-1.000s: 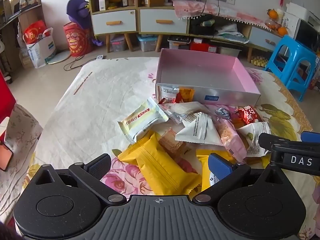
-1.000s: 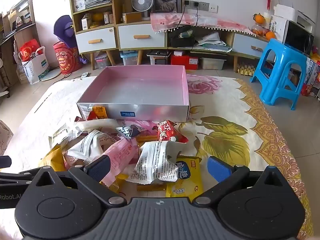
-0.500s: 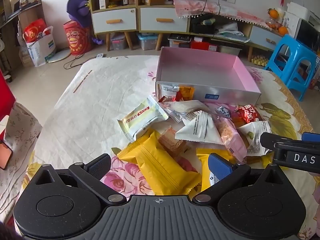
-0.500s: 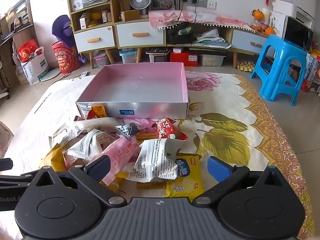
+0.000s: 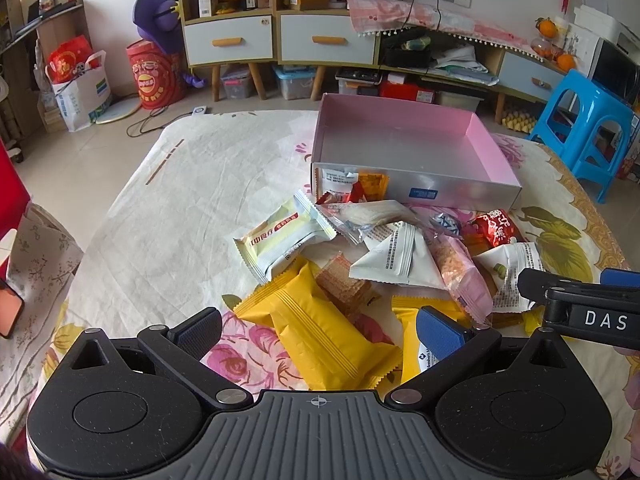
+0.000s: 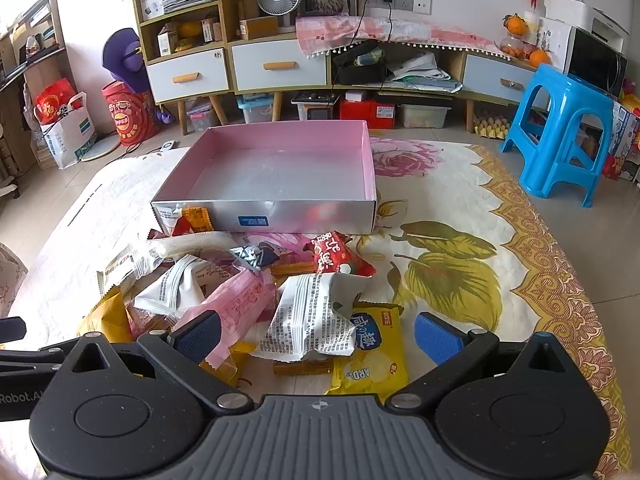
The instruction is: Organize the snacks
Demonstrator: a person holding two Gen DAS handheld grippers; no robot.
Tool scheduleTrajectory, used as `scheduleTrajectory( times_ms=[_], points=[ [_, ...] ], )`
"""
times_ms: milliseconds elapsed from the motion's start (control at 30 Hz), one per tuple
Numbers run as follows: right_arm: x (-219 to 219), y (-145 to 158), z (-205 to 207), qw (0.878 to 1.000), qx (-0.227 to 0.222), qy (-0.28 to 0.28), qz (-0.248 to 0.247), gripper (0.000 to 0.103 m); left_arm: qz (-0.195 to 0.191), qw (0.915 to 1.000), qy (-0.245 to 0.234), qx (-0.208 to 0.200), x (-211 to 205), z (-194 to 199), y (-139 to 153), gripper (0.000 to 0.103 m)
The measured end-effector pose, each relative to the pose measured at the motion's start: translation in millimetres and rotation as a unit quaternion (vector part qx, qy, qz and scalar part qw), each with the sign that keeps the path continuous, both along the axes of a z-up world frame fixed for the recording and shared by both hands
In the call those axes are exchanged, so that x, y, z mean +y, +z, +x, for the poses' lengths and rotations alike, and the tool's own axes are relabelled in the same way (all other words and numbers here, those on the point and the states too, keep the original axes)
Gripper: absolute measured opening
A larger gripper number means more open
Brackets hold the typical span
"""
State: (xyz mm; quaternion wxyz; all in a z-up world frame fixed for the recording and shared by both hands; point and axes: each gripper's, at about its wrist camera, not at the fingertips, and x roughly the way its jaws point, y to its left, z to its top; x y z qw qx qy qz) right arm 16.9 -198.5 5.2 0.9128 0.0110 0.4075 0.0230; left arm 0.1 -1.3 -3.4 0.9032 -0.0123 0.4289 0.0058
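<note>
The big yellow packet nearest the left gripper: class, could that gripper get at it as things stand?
Probably yes. The yellow packet lies on top at the pile's near edge, just ahead of the open left gripper, with nothing over it.

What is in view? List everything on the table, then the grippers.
Pink-lined cardboard box: one, silver outside, empty, behind the pile.
Plain yellow snack packets: two at least, nearest the left gripper.
Yellow chip packet: one, near the right gripper.
White printed packets: several, mid-pile.
Pink transparent packet: one, mid-pile.
Red packet: one, by the box's front.
Cream wafer packet: one, pile's left edge.
Floral tablecloth: one, white with gold.
Left hand-held gripper: open, empty.
Right hand-held gripper: open, empty.
</note>
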Motion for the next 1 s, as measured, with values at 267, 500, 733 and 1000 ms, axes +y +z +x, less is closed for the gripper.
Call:
scheduleTrajectory(
  times_ms=[267, 500, 733, 1000],
  points=[
    [0.5, -0.9, -0.5, 1.000, 0.001, 0.001, 0.001, 0.095, 0.001, 1.0000, -0.003, 0.002, -1.7, -0.9, -0.7, 0.103],
    [0.2, -1.0, 0.0, 1.000, 0.003, 0.001, 0.001, 0.095, 0.001, 1.0000, -0.002, 0.001, -2.6, -1.4, -0.4, 0.103],
    [0.5, -0.8, 0.1, 1.000, 0.005, 0.000, 0.002, 0.095, 0.001, 1.0000, -0.002, 0.001, -2.2, -1.2, -0.2, 0.103],
    [-0.2, -0.5, -0.2, 1.000, 0.006, 0.001, 0.002, 0.095, 0.000, 1.0000, -0.002, 0.001, -2.2, -1.4, -0.2, 0.103]
  ],
)
